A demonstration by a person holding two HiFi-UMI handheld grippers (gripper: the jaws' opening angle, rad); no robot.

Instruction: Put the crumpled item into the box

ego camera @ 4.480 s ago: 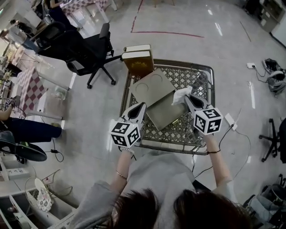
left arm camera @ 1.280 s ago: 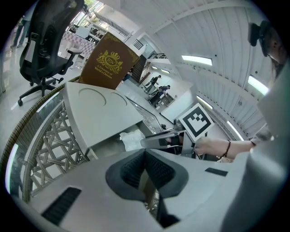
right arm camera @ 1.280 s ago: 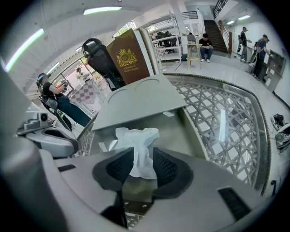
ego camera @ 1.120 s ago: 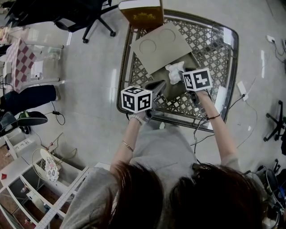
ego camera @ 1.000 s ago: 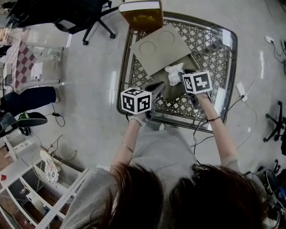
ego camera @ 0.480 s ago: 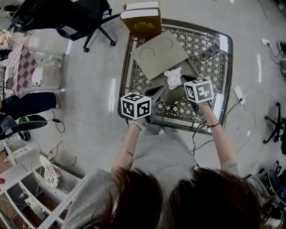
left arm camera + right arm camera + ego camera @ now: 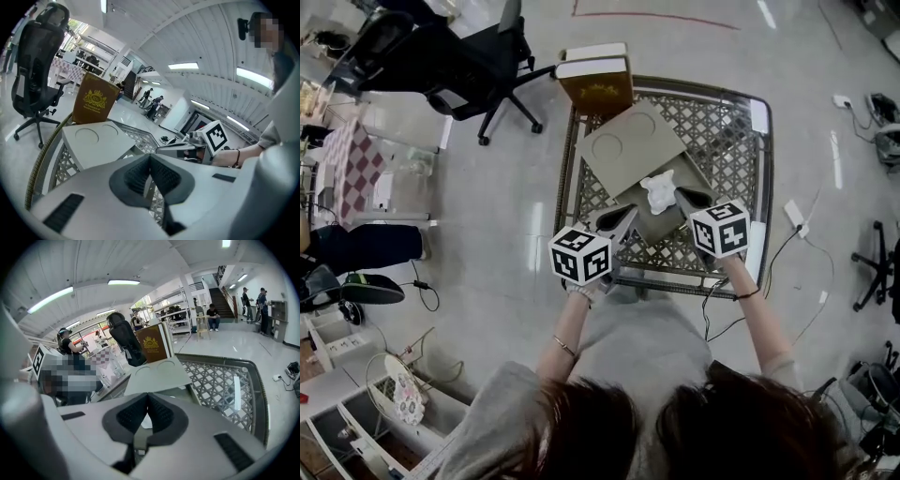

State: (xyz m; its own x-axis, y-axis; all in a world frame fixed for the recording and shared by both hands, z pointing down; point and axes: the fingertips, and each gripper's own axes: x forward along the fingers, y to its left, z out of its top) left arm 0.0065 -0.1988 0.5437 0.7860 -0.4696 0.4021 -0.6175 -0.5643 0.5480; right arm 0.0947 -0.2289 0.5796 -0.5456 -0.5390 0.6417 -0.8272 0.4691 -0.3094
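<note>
The crumpled white item [image 7: 659, 191] lies in the open grey box [image 7: 659, 225], close to where its raised lid [image 7: 628, 141] joins it. My right gripper [image 7: 681, 195] is just right of the item with its jaws shut and nothing between them. In the right gripper view a bit of the white item [image 7: 146, 421] shows behind the shut right gripper [image 7: 147, 399]. My left gripper [image 7: 630, 212] hovers over the box's near left corner. The left gripper view shows the left gripper [image 7: 150, 158] shut and empty, with the lid [image 7: 96, 140] beyond it.
The box stands on a metal lattice table [image 7: 727, 141]. A brown carton [image 7: 595, 80] stands at the table's far left corner. A black office chair [image 7: 469, 70] is on the floor to the left. Cables [image 7: 792, 220] lie right of the table.
Since 4.5 s ago the right gripper has carried the white item from the box's right side to over the box. In the last second both grippers drew back a little; the item stays in the box.
</note>
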